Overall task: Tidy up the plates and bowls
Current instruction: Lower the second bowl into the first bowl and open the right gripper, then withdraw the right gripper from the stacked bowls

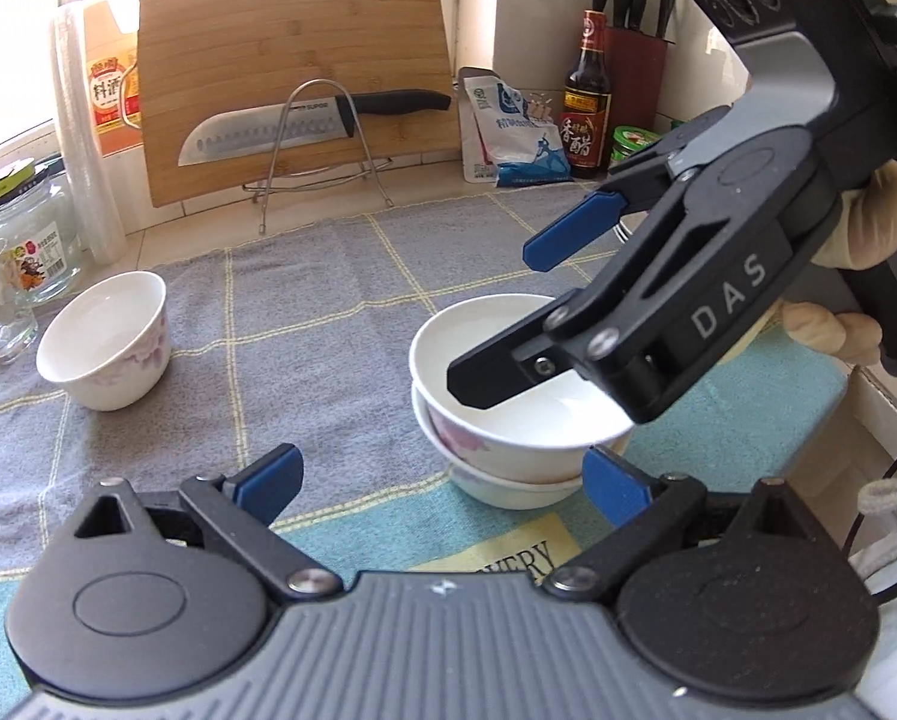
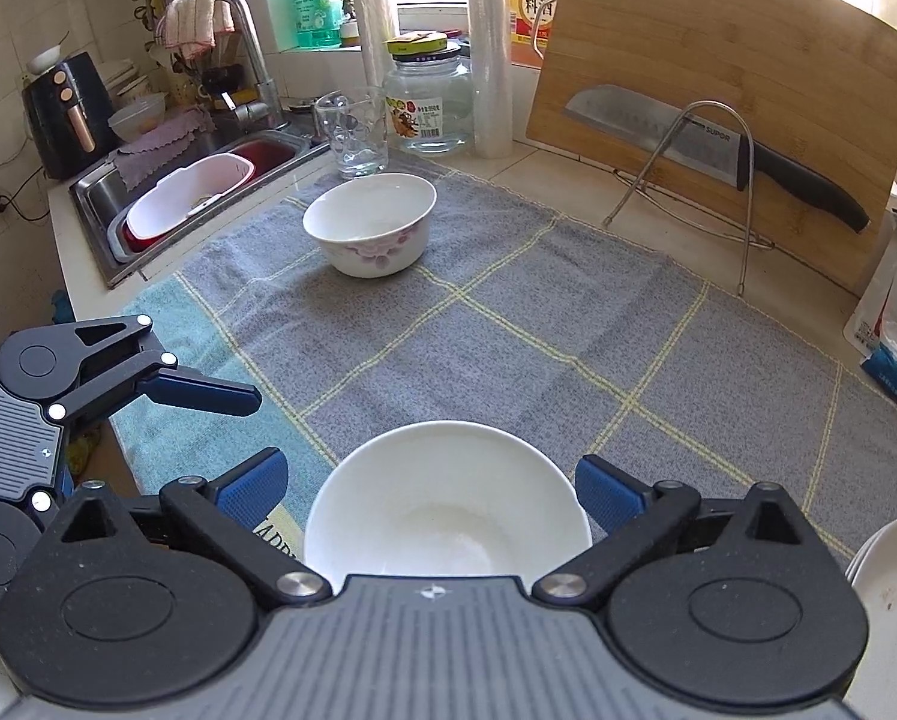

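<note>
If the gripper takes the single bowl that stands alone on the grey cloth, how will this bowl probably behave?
The lone bowl looks like glazed ceramic, so probably stiff, breakable and somewhat slippery. It stands on a narrow foot under a wide rim, so a push near the rim might tip it. The cloth beneath probably hinders sliding.

A tiled counter (image 2: 544,165) carries a grey checked towel (image 2: 508,330) holding bowls (image 2: 370,222).

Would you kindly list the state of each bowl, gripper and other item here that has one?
Stacked bowls: nested, upright, empty on top.
Lone bowl: upright, empty, apart from the stack.
Left gripper: open, holding nothing.
Right gripper: open, astride the stack's top bowl.
Glass jar: lidded.
Drinking glass: upright, empty.
Knife: resting in the wire rack.
Cutting board: leaning upright.
</note>
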A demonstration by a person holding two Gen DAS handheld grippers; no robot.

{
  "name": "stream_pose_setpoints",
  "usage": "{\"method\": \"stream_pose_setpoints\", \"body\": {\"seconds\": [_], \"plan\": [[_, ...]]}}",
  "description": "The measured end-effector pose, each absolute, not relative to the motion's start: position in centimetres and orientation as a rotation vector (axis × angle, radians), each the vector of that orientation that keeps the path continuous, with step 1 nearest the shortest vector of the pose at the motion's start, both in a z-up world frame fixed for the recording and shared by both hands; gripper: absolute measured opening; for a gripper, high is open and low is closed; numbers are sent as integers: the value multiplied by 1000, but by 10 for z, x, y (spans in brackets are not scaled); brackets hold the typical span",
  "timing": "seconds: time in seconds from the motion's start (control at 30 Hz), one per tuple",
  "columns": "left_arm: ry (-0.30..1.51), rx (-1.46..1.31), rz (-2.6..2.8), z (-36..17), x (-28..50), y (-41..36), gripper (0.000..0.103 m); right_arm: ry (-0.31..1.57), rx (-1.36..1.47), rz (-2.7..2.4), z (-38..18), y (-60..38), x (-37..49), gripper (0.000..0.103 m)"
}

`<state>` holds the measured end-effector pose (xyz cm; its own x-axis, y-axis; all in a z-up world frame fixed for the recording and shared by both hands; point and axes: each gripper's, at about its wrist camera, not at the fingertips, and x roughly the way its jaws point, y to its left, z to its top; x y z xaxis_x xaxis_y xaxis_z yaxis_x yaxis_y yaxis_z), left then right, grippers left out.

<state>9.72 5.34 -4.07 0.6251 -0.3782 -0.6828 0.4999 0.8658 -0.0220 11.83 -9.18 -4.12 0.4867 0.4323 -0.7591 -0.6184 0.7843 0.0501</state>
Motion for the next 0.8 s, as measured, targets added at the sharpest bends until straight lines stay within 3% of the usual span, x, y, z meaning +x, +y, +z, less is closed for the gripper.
{"method": "stream_pose_setpoints", "body": {"seconds": [0.8], "plan": [[687,97,-239,-50,130,140,99,823,-385,726,-24,-21,148,103]]}}
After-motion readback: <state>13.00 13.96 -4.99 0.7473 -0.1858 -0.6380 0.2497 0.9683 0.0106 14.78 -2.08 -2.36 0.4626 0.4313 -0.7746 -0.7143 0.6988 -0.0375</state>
